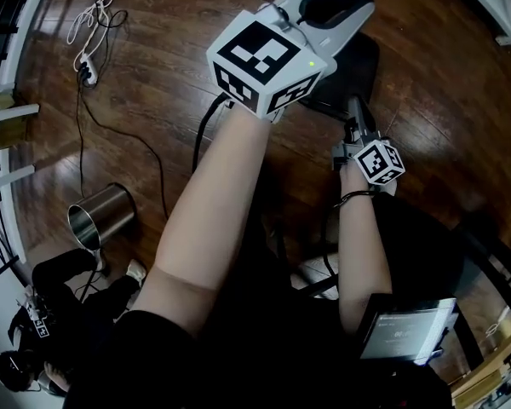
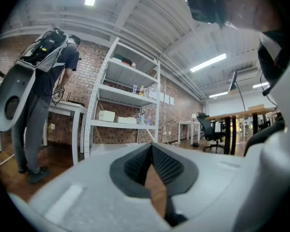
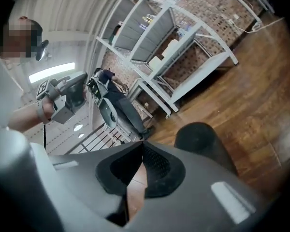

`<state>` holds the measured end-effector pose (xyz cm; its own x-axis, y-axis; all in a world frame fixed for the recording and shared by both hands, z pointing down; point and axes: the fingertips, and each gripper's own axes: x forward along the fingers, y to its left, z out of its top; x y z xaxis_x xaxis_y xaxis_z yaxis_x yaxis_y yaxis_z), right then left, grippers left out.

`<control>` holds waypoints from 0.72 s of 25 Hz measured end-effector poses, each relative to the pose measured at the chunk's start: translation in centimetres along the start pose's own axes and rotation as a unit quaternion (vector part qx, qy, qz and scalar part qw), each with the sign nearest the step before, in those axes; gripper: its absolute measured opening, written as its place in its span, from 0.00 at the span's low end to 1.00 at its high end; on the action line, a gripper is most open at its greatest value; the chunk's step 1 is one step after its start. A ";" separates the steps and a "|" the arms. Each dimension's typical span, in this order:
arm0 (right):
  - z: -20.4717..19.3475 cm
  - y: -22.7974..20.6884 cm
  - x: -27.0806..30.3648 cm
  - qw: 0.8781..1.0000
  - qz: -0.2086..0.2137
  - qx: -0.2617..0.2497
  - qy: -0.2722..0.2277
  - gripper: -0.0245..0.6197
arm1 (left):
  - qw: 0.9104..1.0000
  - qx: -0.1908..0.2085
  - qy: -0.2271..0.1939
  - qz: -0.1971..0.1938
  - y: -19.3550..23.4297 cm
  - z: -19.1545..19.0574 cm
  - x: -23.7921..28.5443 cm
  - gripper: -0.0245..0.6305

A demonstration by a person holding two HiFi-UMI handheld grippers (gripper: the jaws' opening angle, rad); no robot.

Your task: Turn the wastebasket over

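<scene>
Wood floor (image 1: pixel 460 100), brick-walled workshop | right gripper (image 3: pixel 142 146) jaws pressed together, empty, held low — probably to push, not pinch | black wastebasket (image 3: pixel 199 140) just ahead to its right, on the floor, untouched | left gripper (image 2: pixel 151 149) jaws together, empty, raised clear — likely just keeping out of the way

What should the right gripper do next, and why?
Probably open the right gripper. Its jaws are together with nothing between them, and the black wastebasket sits on the wood floor just ahead, not yet touched. The jaws likely need to be apart before they can close on its wall or rim.
</scene>
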<state>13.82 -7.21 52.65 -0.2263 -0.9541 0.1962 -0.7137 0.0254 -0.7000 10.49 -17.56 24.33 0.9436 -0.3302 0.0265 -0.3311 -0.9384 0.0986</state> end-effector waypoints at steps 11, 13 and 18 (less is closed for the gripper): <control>-8.2 -3.8 -2.0 0.991 -0.055 0.120 0.011 0.05 | 1.000 -0.007 -0.010 0.006 0.6 0.5 -0.8 0.04; -8.8 -4.9 -2.4 0.985 -0.064 0.158 -0.001 0.05 | 1.000 -0.011 -0.013 0.009 0.7 0.5 -0.9 0.04; -9.8 -8.4 -2.8 0.957 -0.071 0.275 -0.065 0.12 | 1.000 -0.015 -0.021 0.010 0.8 1.1 -1.2 0.04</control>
<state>13.96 -1.83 64.65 -0.0423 -0.9663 0.2540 -0.2669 -0.2340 -0.9349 9.12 -18.07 23.32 0.9355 -0.3531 -0.0127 -0.3487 -0.9285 0.1276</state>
